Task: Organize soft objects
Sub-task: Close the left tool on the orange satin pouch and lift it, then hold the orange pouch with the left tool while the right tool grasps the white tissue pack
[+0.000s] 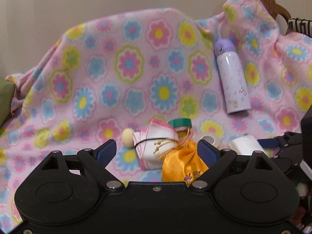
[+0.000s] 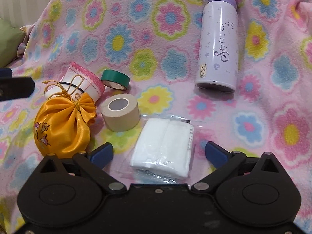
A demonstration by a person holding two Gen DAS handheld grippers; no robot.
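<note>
Right tongs (image 2: 158, 152) gape wide around the bagged white pad (image 2: 163, 146), not pinching. Left tongs (image 1: 156, 150) open, empty, framing yellow pouch (image 1: 183, 163) and rolled cloth (image 1: 156, 142), clustered at 9 o'clock of pad for sorting.

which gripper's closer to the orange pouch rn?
Left. The left gripper has the orange pouch between its open fingers; the right gripper sits off to the side, around the white packet.
</note>
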